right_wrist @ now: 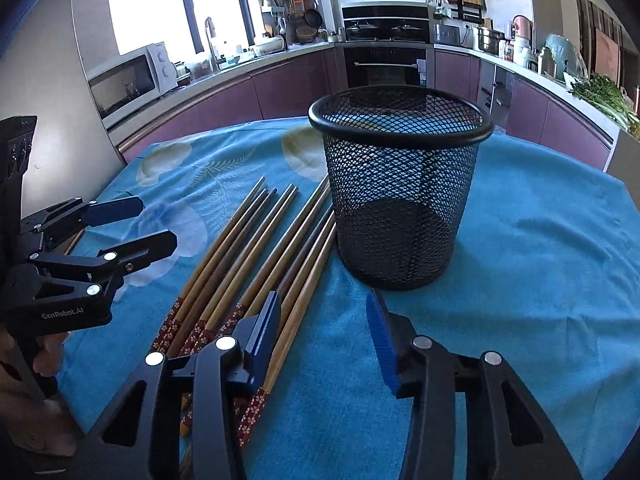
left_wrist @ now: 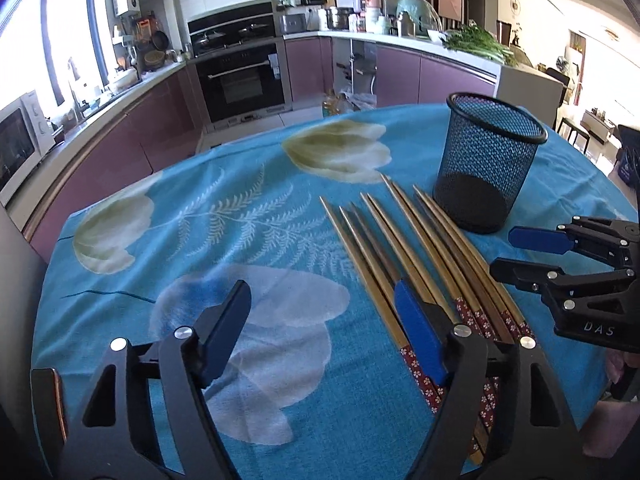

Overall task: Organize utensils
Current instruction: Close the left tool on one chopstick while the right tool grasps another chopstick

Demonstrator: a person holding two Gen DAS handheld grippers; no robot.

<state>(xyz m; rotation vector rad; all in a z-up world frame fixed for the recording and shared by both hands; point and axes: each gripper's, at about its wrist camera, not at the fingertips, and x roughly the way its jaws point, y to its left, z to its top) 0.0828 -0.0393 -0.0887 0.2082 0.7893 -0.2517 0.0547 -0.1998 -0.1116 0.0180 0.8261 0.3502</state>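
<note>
— Chopsticks?
— Fanned on the blue cloth, just left of the upright mesh cup.
— Grippers?
— Left gripper and right gripper both gape (nothing held), near that cup.

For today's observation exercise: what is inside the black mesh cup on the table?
The mesh cup stands upright and looks empty: only its dark base shows through the mesh. All chopsticks lie outside, beside it on the blue cloth. Nothing is hidden inside.
</note>
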